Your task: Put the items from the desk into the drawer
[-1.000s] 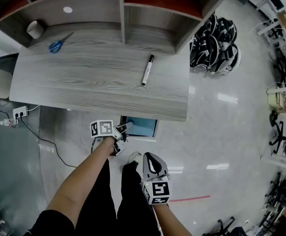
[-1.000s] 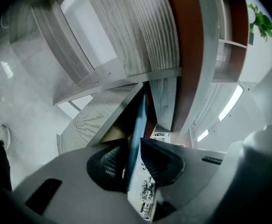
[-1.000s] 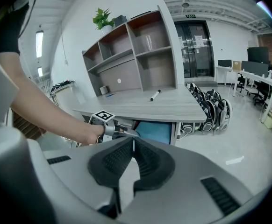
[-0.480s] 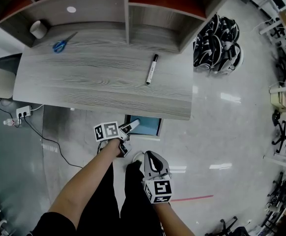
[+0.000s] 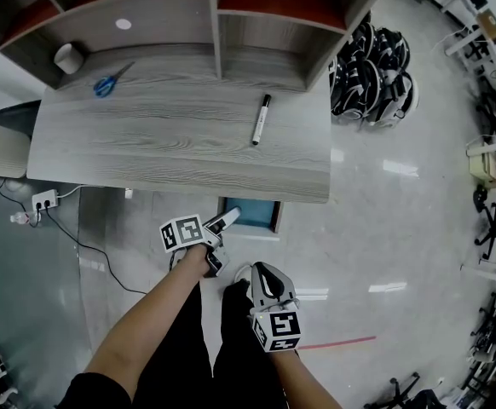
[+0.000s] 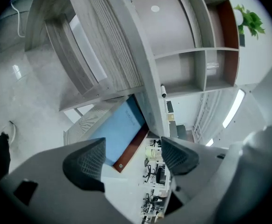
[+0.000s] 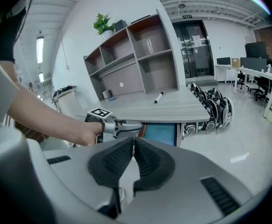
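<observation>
Two items lie on the desk (image 5: pixel 163 147): a marker (image 5: pixel 260 119) toward its right end and blue scissors (image 5: pixel 109 82) at the far left, both well apart from the grippers below its front edge. The left gripper (image 5: pixel 227 221), jaws wide and empty, points at the open drawer (image 5: pixel 252 216), which the desktop partly overhangs. The right gripper (image 5: pixel 262 275) hangs nearer the person, jaws pressed together on nothing. A white cup (image 5: pixel 67 57) stands beside the scissors

The surface (image 5: pixel 146 135) shows grey wood grain, matt and streaky. The floor (image 5: pixel 384 228) below is pale and glossy, full of bright reflections. The drawer (image 5: pixel 252 216) is lined smooth blue. The left claw (image 6: pixel 132 146) and right claw (image 7: pixel 132 143) are dull grey plastic with dark ribbed pads (image 6: pixel 87 164).
</observation>
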Available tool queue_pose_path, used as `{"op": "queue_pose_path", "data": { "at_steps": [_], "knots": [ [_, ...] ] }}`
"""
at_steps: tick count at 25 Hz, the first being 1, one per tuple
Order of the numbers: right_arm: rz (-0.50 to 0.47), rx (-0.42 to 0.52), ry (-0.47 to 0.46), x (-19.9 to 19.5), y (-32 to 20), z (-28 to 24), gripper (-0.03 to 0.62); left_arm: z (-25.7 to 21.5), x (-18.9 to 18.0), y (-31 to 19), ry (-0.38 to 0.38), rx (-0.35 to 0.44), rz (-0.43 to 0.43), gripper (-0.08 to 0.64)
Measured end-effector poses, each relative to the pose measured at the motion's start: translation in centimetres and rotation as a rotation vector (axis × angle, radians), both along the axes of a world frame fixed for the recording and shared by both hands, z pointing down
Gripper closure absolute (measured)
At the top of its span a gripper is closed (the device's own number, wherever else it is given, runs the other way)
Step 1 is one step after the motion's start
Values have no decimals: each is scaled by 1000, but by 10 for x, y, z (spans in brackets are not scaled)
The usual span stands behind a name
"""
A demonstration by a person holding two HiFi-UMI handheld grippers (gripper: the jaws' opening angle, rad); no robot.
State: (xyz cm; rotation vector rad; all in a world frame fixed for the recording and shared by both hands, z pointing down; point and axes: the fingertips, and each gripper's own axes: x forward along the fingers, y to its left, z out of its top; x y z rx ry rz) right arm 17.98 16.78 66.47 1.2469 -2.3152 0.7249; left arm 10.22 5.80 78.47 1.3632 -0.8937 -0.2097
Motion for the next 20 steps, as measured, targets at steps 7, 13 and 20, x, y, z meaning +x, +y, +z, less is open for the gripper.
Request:
{"op": "queue_pose_path", "data": {
  "at_steps": [7,13,20],
  "knots": [
    [33,34,-5,5,-1,-14,566,-43,16,20,-30,98,97,196],
    [69,60,-19,14,3,-46,566,-103,31,53,-37,242,209,196],
    [125,69,-89,15,2,-85,566,-182,11,86,-123,460,226,201]
  ]
}}
